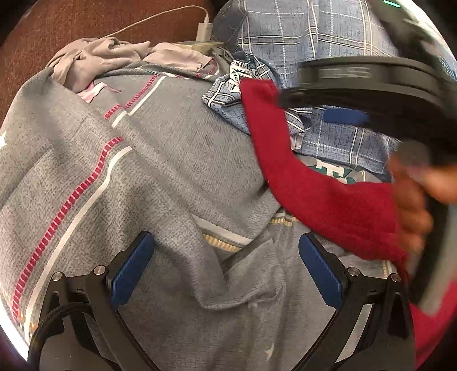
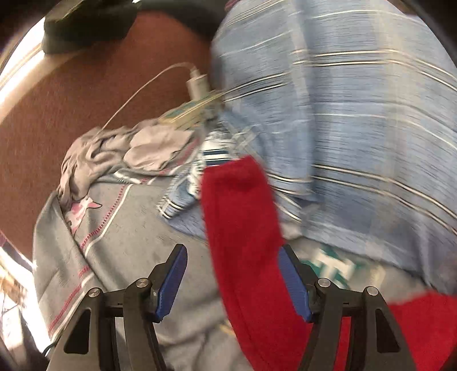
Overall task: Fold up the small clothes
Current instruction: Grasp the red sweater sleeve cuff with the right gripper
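Note:
A grey garment (image 1: pixel 160 171) with pink and white stripes lies spread out, also in the right wrist view (image 2: pixel 128 256). My left gripper (image 1: pixel 227 256) is open just above its folded collar area, holding nothing. A red cloth (image 1: pixel 314 182) lies across the pile, running from the far middle to the near right. In the blurred right wrist view the red cloth (image 2: pixel 242 228) passes between the fingers of my right gripper (image 2: pixel 232 274), which is open. The right gripper's body (image 1: pixel 371 85) shows at the upper right of the left wrist view.
A blue checked garment (image 1: pixel 314 37) fills the far right, also in the right wrist view (image 2: pixel 342 114). A crumpled beige-grey garment (image 1: pixel 94 60) lies at the far left. A white charger and cable (image 1: pixel 204 28) rest on the brown surface (image 1: pixel 71 25). A garment with green print (image 1: pixel 340 171) lies under the red cloth.

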Tool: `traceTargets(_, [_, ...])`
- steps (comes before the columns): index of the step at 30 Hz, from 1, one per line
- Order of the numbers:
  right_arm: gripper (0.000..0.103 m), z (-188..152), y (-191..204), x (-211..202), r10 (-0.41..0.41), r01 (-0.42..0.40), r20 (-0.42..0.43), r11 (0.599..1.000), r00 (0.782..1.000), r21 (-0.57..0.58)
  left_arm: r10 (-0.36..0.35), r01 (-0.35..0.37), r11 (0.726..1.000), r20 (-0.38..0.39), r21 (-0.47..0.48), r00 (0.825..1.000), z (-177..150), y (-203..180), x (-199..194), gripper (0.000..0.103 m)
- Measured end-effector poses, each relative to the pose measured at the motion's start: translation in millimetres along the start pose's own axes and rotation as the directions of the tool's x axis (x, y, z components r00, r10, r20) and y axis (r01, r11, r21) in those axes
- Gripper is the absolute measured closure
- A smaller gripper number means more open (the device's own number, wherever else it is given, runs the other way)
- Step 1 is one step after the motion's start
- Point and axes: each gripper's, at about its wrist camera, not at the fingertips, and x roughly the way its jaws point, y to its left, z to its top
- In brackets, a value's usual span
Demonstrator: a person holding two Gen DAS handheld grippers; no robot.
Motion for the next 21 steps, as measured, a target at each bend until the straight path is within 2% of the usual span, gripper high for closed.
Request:
traceTargets(2, [0.039, 5.0, 9.4, 18.5, -0.011, 0.010, -0.003, 0.999, 1.000, -0.052, 0.007, -0.007, 1.000, -0.001, 0.014, 1.000, -0.7, -1.5, 0.4, 0.001])
traceTargets(4, [0.039, 8.8, 11.1, 36.2, -0.016, 0.015, -0.015, 0.998, 1.000, -0.058, 0.008, -0.008, 1.000, 0.001, 0.012, 1.000, 0.6, -2.2, 2.2, 0.001])
traceTargets(8, [0.044, 17.3, 6.6, 57.3, 0.060, -0.060, -0.020, 0.998, 0.998, -0.006, 0.006, -0.006, 1.000, 0.002, 0.005, 1.000, 2.1, -1.3, 3.6, 0.001])
traceTargets(10, [0.058, 20.5, 8.8, 68.9, 0.062, -0.062, -0.044, 0.998, 0.997, -0.013, 0.007, -0.007, 1.000, 0.004, 0.008, 1.000, 2.0, -0.5, 3.6, 0.001])
traceTargets(11, [0.070, 21.7, 9.3, 74.5, 0.060, -0.061, -0.058, 0.998, 0.997, -0.015, 0.012, -0.012, 1.000, 0.005, 0.015, 1.000, 1.6, -1.6, 4.0, 0.001])
traceTargets(12, [0.079, 22.1, 8.2, 81.4, 0.067, -0.068, -0.077, 0.998, 0.995, -0.007, 0.017, -0.017, 1.000, 0.006, 0.022, 1.000, 0.6, -2.0, 3.6, 0.001])
traceTargets(17, [0.096, 19.9, 1.6, 88.9, 0.090, -0.088, -0.080, 0.996, 0.993, 0.031, 0.028, -0.029, 0.999, 0.009, 0.035, 1.000, 1.0, -4.9, 5.5, 0.001])
traceTargets(21, [0.097, 20.7, -3.4, 55.3, 0.086, -0.085, -0.020, 0.995, 0.996, 0.046, 0.012, -0.012, 1.000, 0.010, 0.006, 1.000, 2.5, -0.7, 4.3, 0.001])
